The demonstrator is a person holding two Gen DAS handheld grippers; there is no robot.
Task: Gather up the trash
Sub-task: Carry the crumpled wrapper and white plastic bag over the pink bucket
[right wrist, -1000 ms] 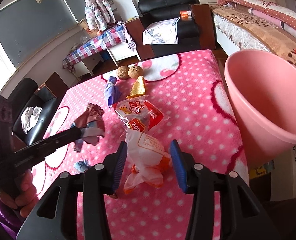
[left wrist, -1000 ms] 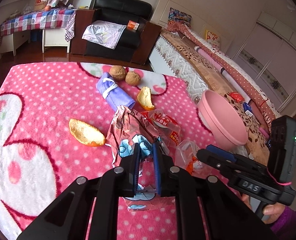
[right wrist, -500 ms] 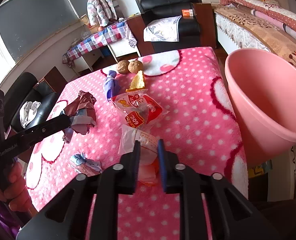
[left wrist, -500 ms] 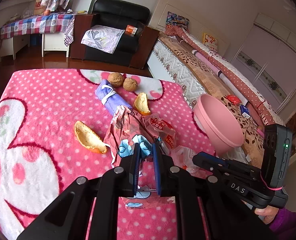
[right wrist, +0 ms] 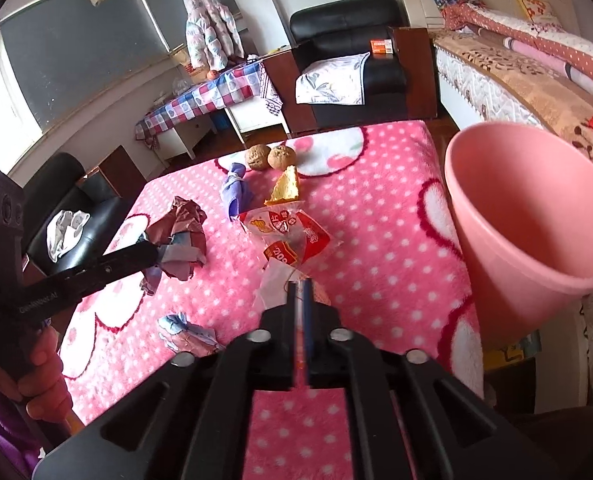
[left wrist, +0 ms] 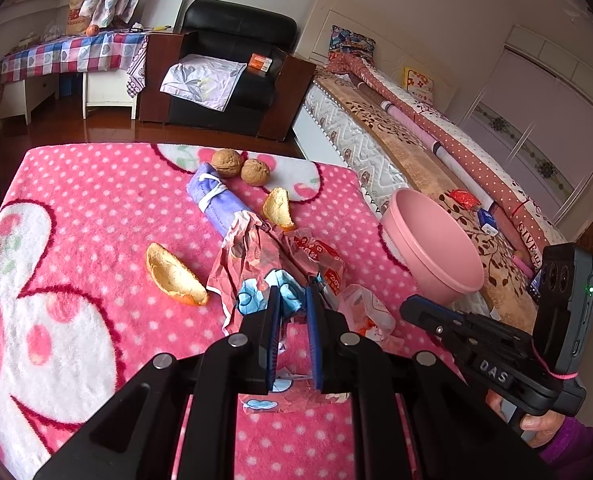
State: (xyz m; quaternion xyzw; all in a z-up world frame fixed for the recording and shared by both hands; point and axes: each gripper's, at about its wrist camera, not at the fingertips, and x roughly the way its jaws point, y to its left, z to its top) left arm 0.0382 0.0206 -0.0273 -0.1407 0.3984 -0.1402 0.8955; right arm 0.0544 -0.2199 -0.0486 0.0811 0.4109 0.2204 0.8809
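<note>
My left gripper (left wrist: 292, 300) is shut on a crumpled maroon and blue wrapper (left wrist: 256, 256), held above the pink dotted blanket; it also shows in the right wrist view (right wrist: 184, 232). My right gripper (right wrist: 300, 286) is shut on a clear plastic bag with orange print (right wrist: 276, 284), also seen in the left wrist view (left wrist: 366, 310). A red and white snack wrapper (right wrist: 292, 236) lies just ahead of it. A pink bin (right wrist: 524, 216) stands at the blanket's right edge.
Two walnuts (left wrist: 240, 166), a purple rolled packet (left wrist: 216, 200) and two orange peels (left wrist: 174, 276) lie on the blanket (left wrist: 76, 220). A small blue and pink scrap (right wrist: 184, 330) lies near the front left. A bed (left wrist: 436, 160) stands behind the bin.
My right gripper has closed from wide open onto the clear plastic bag. My left gripper has lifted a little with the maroon wrapper still in it.
</note>
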